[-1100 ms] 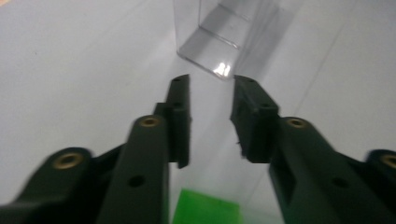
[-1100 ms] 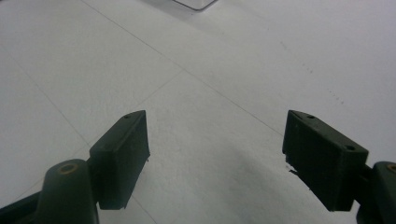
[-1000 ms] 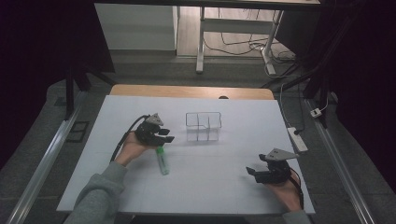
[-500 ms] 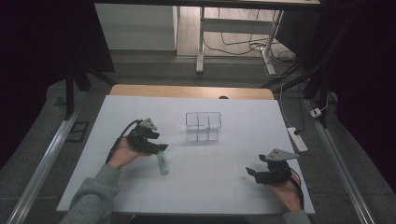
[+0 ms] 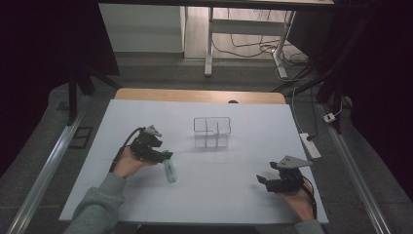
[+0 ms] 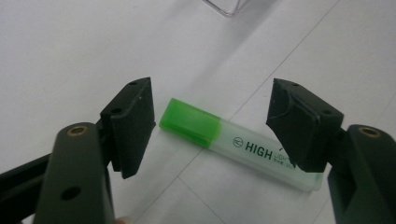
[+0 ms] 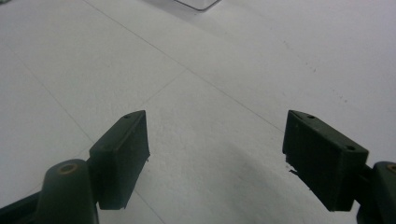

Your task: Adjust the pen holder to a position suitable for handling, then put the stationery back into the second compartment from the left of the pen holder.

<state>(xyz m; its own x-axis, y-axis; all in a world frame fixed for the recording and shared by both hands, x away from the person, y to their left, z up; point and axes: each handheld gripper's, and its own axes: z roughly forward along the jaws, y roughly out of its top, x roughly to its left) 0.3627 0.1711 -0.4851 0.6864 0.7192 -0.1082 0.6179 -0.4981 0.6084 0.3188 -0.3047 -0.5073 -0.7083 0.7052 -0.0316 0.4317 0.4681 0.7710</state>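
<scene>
A green-capped highlighter [image 5: 169, 168] [image 6: 233, 144] lies flat on the white table [image 5: 234, 204], left of centre. My left gripper [image 5: 162, 155] [image 6: 215, 114] hovers at its cap end. Its jaws have just been opening and stand wide on either side of the pen, with no pad touching it. A clear compartment box [image 5: 212, 131] [image 6: 229, 5] [image 7: 196, 3] stands at mid-table behind the pen. My right gripper [image 5: 265, 180] [image 7: 219, 140] rests near the front right of the table, open, with bare table between its fingers.
A wooden strip [image 5: 195, 95] runs along the table's far edge. A white power strip [image 5: 309, 145] lies off the right edge, and metal rails [image 5: 48, 165] flank both sides. A table leg and cables [image 5: 243, 44] are on the floor beyond.
The left gripper has drawn slightly left and toward the person and its jaws have spread wider around the highlighter. The highlighter lies in the same place. The right gripper has not moved.
</scene>
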